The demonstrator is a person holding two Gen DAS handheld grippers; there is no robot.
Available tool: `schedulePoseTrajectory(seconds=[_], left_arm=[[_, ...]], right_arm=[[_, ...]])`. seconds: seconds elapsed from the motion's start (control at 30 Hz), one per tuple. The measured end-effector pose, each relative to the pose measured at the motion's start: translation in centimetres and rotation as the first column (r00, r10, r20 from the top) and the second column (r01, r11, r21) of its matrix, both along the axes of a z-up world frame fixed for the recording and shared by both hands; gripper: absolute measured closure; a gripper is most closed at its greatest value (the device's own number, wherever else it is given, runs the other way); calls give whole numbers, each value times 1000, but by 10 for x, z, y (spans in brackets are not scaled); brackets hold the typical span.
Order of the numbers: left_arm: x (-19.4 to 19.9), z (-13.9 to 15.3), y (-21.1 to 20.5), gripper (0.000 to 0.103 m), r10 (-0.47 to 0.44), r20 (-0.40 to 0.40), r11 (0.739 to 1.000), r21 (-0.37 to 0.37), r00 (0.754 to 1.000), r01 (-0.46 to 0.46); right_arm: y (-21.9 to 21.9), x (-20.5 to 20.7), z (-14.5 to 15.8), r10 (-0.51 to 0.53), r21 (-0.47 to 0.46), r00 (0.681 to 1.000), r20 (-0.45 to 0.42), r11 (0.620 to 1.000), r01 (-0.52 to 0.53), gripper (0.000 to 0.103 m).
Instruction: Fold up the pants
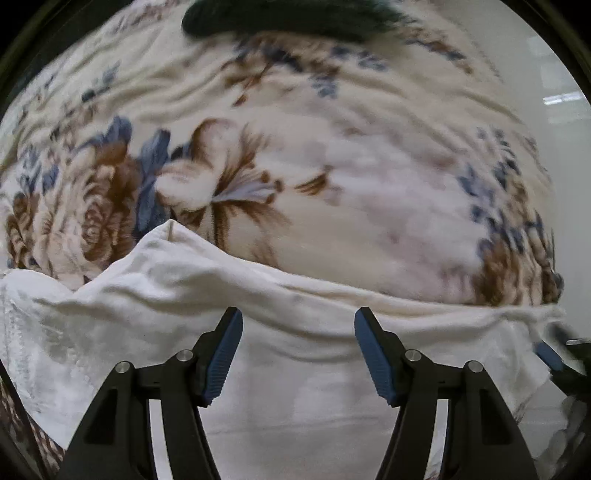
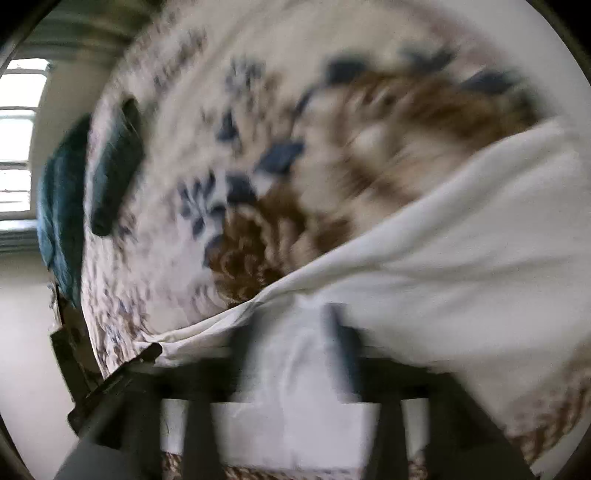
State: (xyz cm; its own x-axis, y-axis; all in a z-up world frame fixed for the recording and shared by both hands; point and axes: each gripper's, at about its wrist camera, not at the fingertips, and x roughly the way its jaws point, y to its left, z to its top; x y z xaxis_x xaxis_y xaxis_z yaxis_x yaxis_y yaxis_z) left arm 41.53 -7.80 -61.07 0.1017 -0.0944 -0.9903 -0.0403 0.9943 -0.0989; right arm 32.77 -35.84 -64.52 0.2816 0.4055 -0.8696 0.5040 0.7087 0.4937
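Observation:
White pants (image 1: 147,280) lie spread on a floral blanket (image 1: 332,166), their far edge rumpled into a ridge. My left gripper (image 1: 298,317) points down over them with its blue-padded jaws wide apart and only flat cloth beneath the gap. One blue pad of my right gripper (image 1: 550,356) shows at the cloth's right edge. The right wrist view is badly blurred. There the right gripper (image 2: 291,332) has its fingers (image 2: 343,343) apart at the pants' (image 2: 461,258) edge, with white cloth in the gap and no pinch visible.
The brown and blue flowered blanket (image 2: 258,184) covers a bed. A dark green cushion (image 1: 288,18) lies at its far side, and two teal cushions (image 2: 114,166) show in the right wrist view. Pale floor (image 1: 561,110) and a bright window (image 2: 18,140) lie beyond the bed.

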Motion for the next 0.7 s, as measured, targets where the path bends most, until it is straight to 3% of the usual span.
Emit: schedulePoseTrajectory(seconds=[0.07, 0.17, 0.23, 0.3, 0.43, 0.57, 0.6, 0.67, 0.7], left_arm=[[-13, 9, -8, 5, -39, 36, 999, 29, 999, 38], [-37, 21, -28, 5, -80, 54, 995, 60, 995, 77], [-50, 25, -50, 5, -95, 43, 994, 55, 995, 92], [-60, 31, -75, 5, -113, 32, 993, 50, 993, 111], [-72, 36, -106, 5, -160, 11, 986, 42, 987, 159], [-73, 43, -129, 5, -199, 19, 979, 54, 980, 198], [-73, 44, -131, 5, -207, 20, 977, 61, 978, 205], [-70, 41, -135, 5, -214, 15, 975, 62, 977, 213], [-69, 40, -136, 5, -213, 12, 975, 63, 977, 212]], right_arm=[[-28, -39, 22, -63, -56, 996, 69, 996, 67, 3], [-65, -83, 25, -109, -201, 994, 31, 973, 113, 3], [-85, -105, 10, -141, -232, 990, -20, 964, 133, 3], [-107, -121, -13, -181, -182, 983, -43, 968, 171, 3], [-125, -129, -65, -259, 10, 964, -57, 966, 260, 2], [-131, -131, -79, -335, 86, 942, -1, 939, 334, 3], [-131, -129, -77, -345, 86, 939, 15, 936, 342, 8], [-126, -123, -71, -345, 60, 937, 53, 938, 342, 46], [-125, -120, -66, -345, 29, 937, 49, 938, 344, 83]])
